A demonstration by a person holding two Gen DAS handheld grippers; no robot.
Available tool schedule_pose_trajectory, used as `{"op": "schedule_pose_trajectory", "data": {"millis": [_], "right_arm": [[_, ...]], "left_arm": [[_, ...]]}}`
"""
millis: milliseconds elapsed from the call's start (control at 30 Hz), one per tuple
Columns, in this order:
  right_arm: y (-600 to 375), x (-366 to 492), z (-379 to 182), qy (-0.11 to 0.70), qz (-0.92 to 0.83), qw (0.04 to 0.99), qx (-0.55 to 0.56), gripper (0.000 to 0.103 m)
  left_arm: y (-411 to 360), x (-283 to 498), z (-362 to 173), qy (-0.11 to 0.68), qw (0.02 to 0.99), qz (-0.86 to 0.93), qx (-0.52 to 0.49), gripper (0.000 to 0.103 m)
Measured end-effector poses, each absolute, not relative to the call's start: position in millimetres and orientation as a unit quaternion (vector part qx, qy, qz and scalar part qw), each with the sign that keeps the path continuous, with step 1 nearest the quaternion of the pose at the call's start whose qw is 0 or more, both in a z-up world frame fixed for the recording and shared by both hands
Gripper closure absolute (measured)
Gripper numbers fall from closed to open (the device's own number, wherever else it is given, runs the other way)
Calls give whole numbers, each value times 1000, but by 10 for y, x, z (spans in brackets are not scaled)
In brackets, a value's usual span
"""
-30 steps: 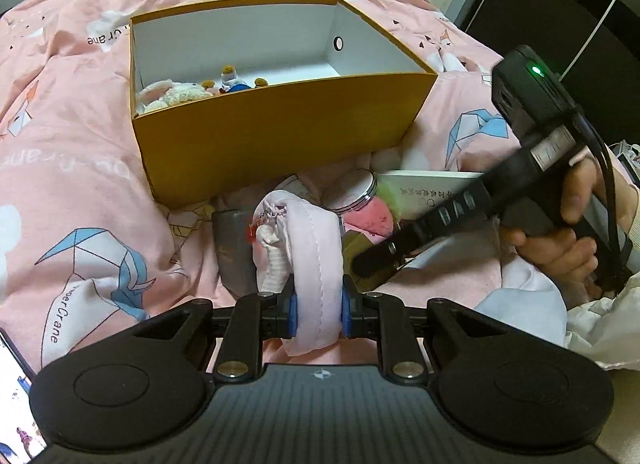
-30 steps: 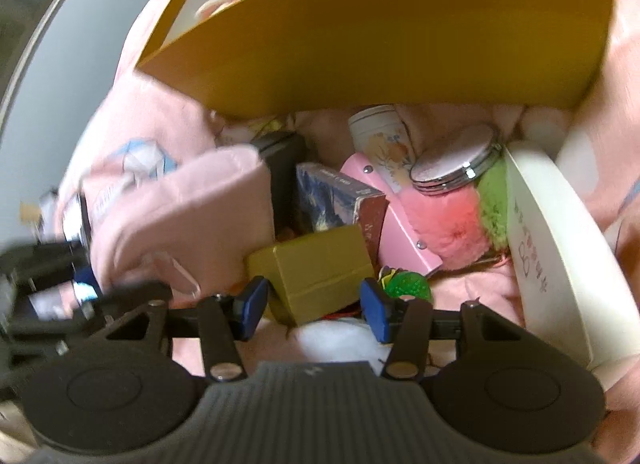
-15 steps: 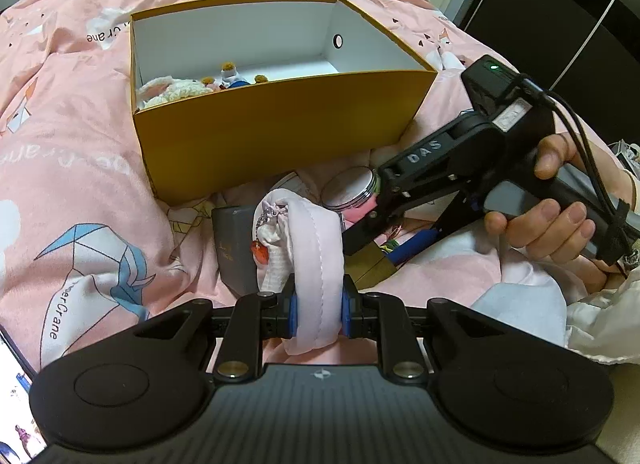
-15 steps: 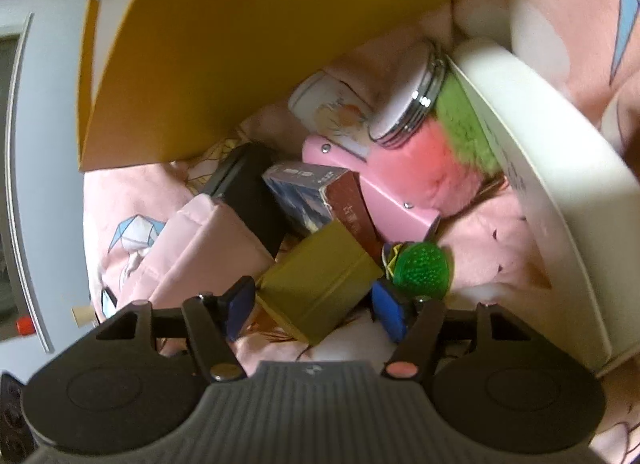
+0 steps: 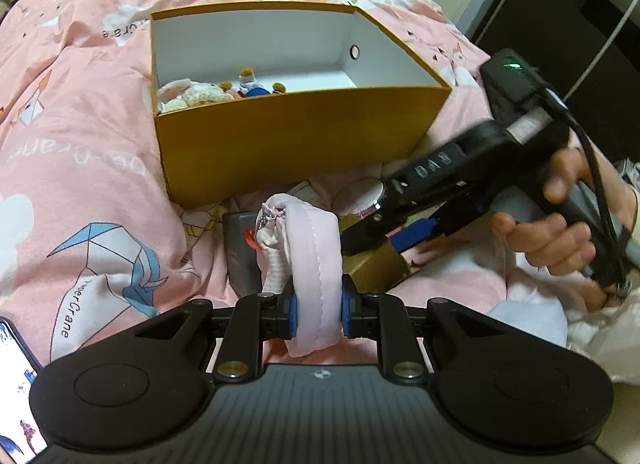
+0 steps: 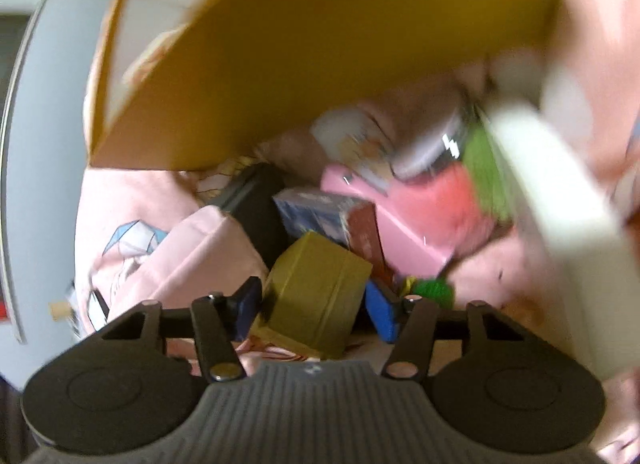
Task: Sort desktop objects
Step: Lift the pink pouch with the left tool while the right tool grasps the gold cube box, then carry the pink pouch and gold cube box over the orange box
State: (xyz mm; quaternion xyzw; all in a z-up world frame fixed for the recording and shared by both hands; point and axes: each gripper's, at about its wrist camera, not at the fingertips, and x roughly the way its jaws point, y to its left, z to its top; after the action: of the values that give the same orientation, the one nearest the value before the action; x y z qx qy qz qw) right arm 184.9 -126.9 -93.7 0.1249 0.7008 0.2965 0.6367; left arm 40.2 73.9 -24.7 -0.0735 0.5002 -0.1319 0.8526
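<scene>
With the left gripper (image 5: 316, 314) clamped on a pink pouch (image 5: 314, 260), the right gripper (image 6: 316, 314) has just been closing its still-parted jaws around the olive box (image 6: 314, 294), which next needs a firm squeeze and a lift into the yellow box (image 5: 296, 143).

Pink pouch (image 5: 316, 264) between left gripper (image 5: 317, 314) pads

My left black plastic two-finger gripper (image 5: 316, 314) has blue pads, brass-coloured pivot screws and a ribbed grey housing; my right black handheld gripper (image 5: 384, 238) shows a green light, "DAS" lettering and black cables.
</scene>
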Motion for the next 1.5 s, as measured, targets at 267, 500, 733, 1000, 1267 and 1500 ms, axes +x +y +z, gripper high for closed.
{"op": "schedule_pose_trajectory", "data": {"millis": [267, 500, 733, 1000, 1267, 1500], "right_arm": [[-997, 1597, -639, 608, 386, 692, -48, 48], [-967, 1594, -913, 643, 392, 654, -74, 51], [-1148, 1738, -1100, 691, 375, 619, -1, 45], [-1211, 1709, -1087, 696, 374, 612, 5, 48], [-1367, 1708, -674, 652, 385, 653, 7, 52], [-1370, 1773, -379, 613, 394, 684, 23, 53]], "left_arm": [[702, 522, -230, 494, 859, -114, -72, 78], [590, 551, -261, 497, 861, -107, -23, 76], [640, 496, -295, 520, 848, -106, -12, 75], [756, 404, -363, 543, 834, -92, -24, 75], [909, 355, -262, 519, 848, -80, -73, 80], [948, 353, 58, 463, 877, -87, -96, 81]]}}
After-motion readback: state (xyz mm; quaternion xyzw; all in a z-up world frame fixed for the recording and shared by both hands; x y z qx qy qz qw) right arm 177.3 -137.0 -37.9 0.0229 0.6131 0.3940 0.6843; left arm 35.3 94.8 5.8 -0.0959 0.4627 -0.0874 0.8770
